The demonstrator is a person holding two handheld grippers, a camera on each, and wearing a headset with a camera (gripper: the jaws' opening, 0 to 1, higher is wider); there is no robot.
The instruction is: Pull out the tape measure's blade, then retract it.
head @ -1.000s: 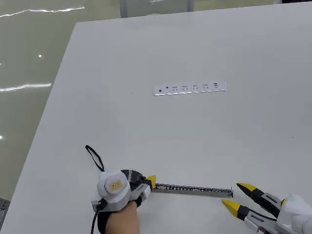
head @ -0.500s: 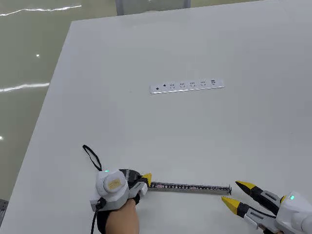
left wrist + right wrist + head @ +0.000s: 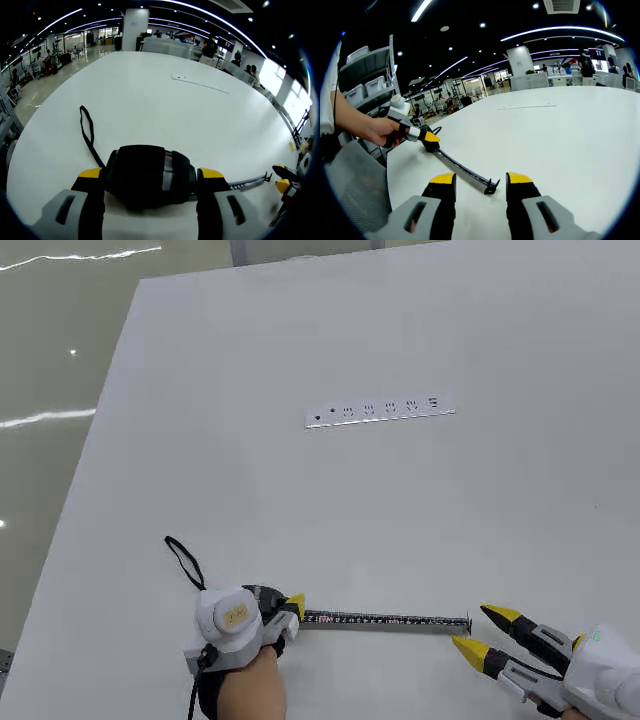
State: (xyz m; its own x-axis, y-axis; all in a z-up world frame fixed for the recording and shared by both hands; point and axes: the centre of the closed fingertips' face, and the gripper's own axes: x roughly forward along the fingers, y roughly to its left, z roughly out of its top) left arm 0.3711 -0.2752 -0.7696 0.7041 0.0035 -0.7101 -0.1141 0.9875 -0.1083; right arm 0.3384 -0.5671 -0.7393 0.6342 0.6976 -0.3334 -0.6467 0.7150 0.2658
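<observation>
Grasping tape measure (image 3: 146, 167): left gripper (image 3: 150, 174); right gripper (image 3: 481, 178) fingers (image 3: 519, 180) released beside blade (image 3: 461, 168), print illegible.

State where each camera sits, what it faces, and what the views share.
Head view: on the head, looking down at the table; left gripper, right gripper low.
Left gripper view: behind its jaws, clamped on the tape measure.
Right gripper view: along open jaws toward the blade; a hand beyond.
Shared: the blade in all three.

Smooth matt table (image 3: 300, 500); black plastic tape measure (image 3: 150, 172); metal blade (image 3: 385, 619).
</observation>
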